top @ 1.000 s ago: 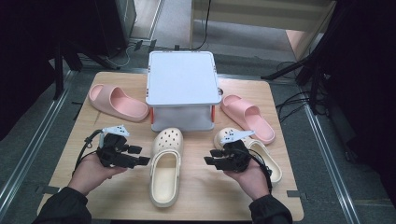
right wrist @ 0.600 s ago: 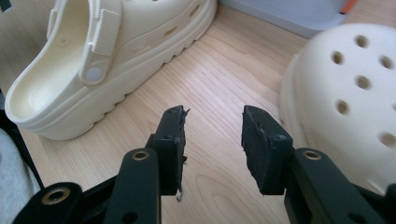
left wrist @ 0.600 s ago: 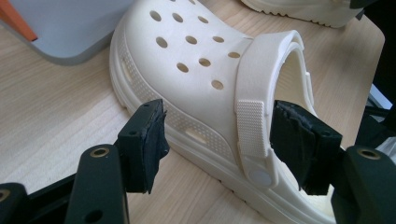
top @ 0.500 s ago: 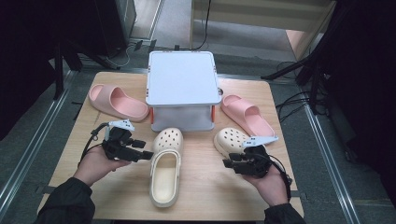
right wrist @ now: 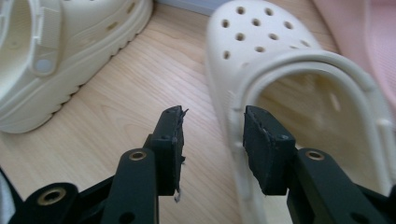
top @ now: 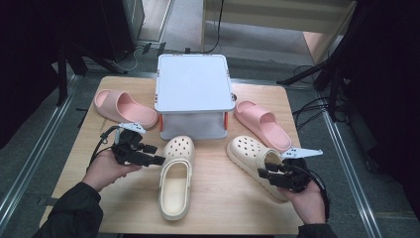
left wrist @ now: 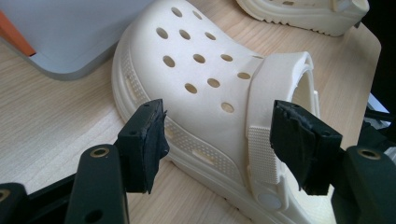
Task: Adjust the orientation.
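Observation:
Two cream clogs lie on the wooden table (top: 223, 203). The left clog (top: 178, 148) lies toe toward the box, and my left gripper (top: 157, 153) is at its left side. In the left gripper view that clog (left wrist: 205, 79) lies just ahead of the left gripper (left wrist: 224, 140), open wide with its pads clear of it. The right clog (top: 247, 151) lies at an angle, my right gripper (top: 263, 180) at its heel. In the right gripper view the right gripper (right wrist: 215, 144) has just been opening. The clog's (right wrist: 261, 42) side wall stands between its jaws, unpressed.
A grey box with a pale lid (top: 193, 87) and orange latches stands at the table's far middle. A pink slide (top: 124, 106) lies left of it and another pink slide (top: 260, 121) right of it. Dark stands and cables surround the table.
My right hand has moved right, along the right clog toward its heel. The left hand has edged slightly away from me beside the left clog. Both clogs have stayed put.

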Demonstrator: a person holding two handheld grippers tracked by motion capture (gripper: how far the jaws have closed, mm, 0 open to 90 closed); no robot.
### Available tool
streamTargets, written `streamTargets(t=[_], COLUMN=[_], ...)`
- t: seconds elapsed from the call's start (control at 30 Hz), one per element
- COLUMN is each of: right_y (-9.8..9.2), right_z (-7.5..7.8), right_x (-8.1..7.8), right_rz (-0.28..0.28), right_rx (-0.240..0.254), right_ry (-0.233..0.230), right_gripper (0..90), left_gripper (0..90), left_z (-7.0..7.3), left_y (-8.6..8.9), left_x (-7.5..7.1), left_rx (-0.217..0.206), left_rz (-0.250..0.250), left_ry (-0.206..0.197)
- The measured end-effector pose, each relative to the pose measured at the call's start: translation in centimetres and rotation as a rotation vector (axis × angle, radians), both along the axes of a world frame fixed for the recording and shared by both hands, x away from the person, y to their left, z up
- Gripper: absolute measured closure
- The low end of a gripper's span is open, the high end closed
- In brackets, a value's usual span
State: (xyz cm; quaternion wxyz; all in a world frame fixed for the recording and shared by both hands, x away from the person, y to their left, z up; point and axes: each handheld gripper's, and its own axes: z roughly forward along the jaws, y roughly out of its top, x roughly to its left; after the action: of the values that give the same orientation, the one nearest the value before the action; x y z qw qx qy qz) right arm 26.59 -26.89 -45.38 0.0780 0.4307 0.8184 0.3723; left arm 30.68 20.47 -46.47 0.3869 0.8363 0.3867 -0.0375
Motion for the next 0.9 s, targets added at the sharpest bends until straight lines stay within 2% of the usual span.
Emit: streamTargets(t=[0.13, 0.17, 0.3, 0.43, 0.47, 0.53, 0.63, 0.7, 0.8, 0.9], right_y=[-0.6, -0.6, -0.1, 0.7, 0.9, 1.3, 1.8, 2.0, 2.6, 3.8], right_z=[-0.8, -1.1, -2.3, -3.3, -3.4, -3.2, -2.7, -2.1, -0.7, 0.3], right_x=[0.8, 1.1, 2.3, 3.2, 3.4, 3.4, 3.5, 3.4, 3.1, 2.6], right_rz=[-0.019, -0.022, 0.004, 0.028, 0.042, 0.061, 0.056, 0.042, 0.015, 0.024], right_rx=[-0.026, -0.03, -0.046, -0.078, -0.075, -0.093, -0.121, -0.113, -0.067, -0.051], right_ry=[0.017, 0.037, 0.077, 0.107, 0.111, 0.099, 0.085, 0.074, 0.065, 0.045], right_gripper=[55.4, 55.7, 59.0, 69.0, 74.1, 77.2, 78.0, 78.1, 78.1, 78.1], left_gripper=[35.7, 35.7, 35.7, 35.9, 36.1, 36.6, 36.7, 36.8, 37.9, 40.2], left_z=[0.0, 0.0, -0.1, -0.2, -0.2, -0.1, -0.1, -0.1, 0.0, 0.2], left_y=[0.3, 0.3, 0.5, 0.6, 0.6, 0.7, 0.8, 0.8, 0.7, 0.7], left_x=[0.0, 0.0, 0.0, 0.0, 0.0, 0.0, 0.0, 0.0, 0.0, -0.2], left_rx=[-0.006, -0.003, -0.007, -0.006, -0.007, -0.006, -0.003, -0.007, -0.012, -0.018], left_rz=[0.007, 0.008, 0.014, 0.026, 0.03, 0.032, 0.031, 0.03, 0.033, 0.032], left_ry=[-0.007, -0.01, -0.02, -0.021, -0.02, -0.024, -0.03, -0.03, -0.033, -0.036])
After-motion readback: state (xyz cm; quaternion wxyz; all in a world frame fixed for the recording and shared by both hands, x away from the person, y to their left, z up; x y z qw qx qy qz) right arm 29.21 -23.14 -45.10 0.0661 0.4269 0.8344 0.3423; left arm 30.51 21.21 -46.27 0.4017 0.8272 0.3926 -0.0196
